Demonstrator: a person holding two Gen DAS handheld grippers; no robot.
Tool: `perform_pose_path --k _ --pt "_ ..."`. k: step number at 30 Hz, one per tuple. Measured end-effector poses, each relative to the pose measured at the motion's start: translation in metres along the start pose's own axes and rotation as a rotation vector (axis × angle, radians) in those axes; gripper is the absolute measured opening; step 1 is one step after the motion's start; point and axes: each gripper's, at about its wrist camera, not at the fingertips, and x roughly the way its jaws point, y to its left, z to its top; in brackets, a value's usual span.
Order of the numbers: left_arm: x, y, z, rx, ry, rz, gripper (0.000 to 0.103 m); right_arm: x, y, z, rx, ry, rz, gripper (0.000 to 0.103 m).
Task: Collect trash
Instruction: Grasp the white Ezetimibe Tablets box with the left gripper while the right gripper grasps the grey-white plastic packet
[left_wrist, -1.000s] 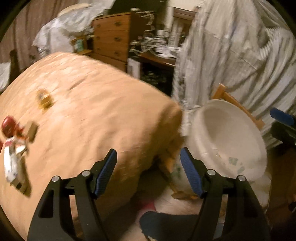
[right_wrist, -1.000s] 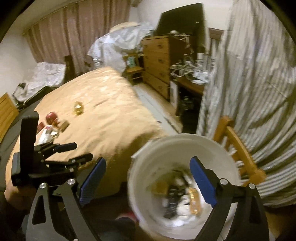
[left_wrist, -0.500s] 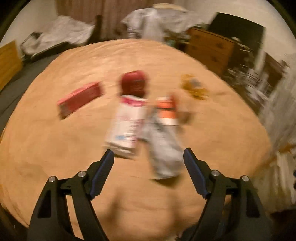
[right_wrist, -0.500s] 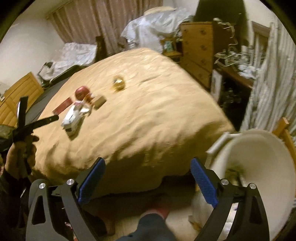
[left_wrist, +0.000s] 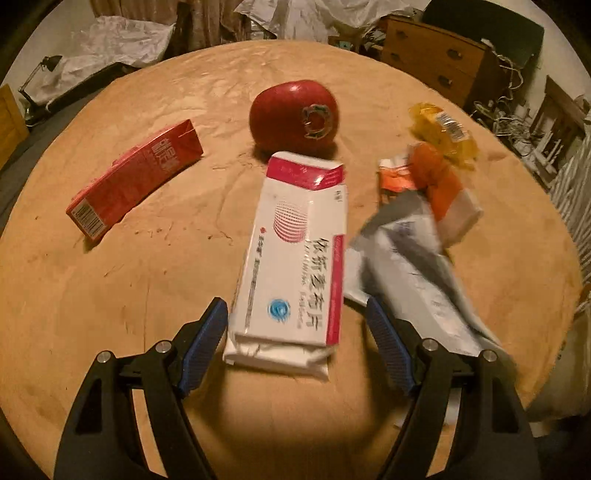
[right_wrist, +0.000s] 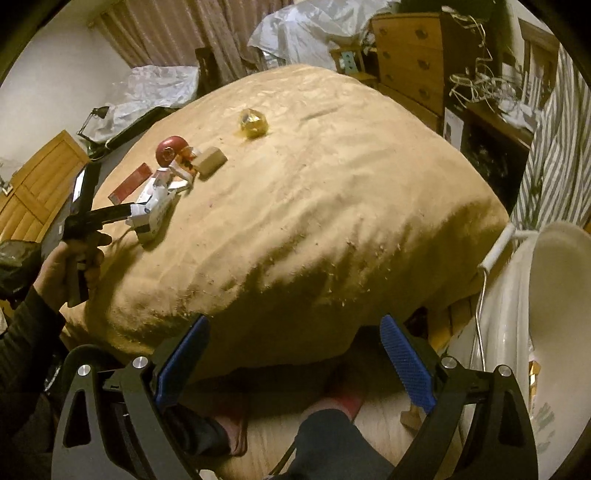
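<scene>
The left tool (left_wrist: 295, 325) hangs over a bed covered in a tan blanket (left_wrist: 147, 277), its blue pads spread to either side of the near end of a white medicine box (left_wrist: 295, 258), not pressing on it; its jaws have just been opening. The box is flat and long, with a magenta end flap, a red dotted globe, a blue swirl and black characters. Touching its right edge lies crumpled grey-white plastic packaging (left_wrist: 417, 266), with an orange-and-white wrapper (left_wrist: 436, 184) just beyond. A red carton (left_wrist: 136, 181) lies apart at left, a red apple (left_wrist: 293, 114) behind the box, a yellow wrapper (left_wrist: 443, 133) farther right. The right tool (right_wrist: 295, 358) stands open and empty at the bed's edge, beside a white bucket (right_wrist: 554, 295).
</scene>
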Motion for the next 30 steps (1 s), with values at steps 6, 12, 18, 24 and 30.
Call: perform_pose_path --k 6,12,18,24,30 --pt "-0.005 0.021 -0.010 -0.068 -0.010 -0.002 0.056 0.016 0.013 0.007 -0.031 0.024 0.028 0.093" --pt "-0.028 0.046 -0.030 -0.099 -0.016 0.042 0.057 0.051 0.052 0.023 -0.093 0.058 0.089 0.093" --pt "-0.026 0.045 -0.026 -0.070 -0.011 0.046 0.065 0.091 0.104 0.053 -0.129 0.092 0.200 0.093" --pt "-0.019 0.044 -0.014 -0.082 -0.020 0.047 0.071 0.138 0.174 0.099 -0.164 0.138 0.318 0.093" --pt "-0.009 0.041 -0.007 -0.062 -0.013 0.076 0.071 0.181 0.217 0.139 -0.189 0.190 0.305 0.089"
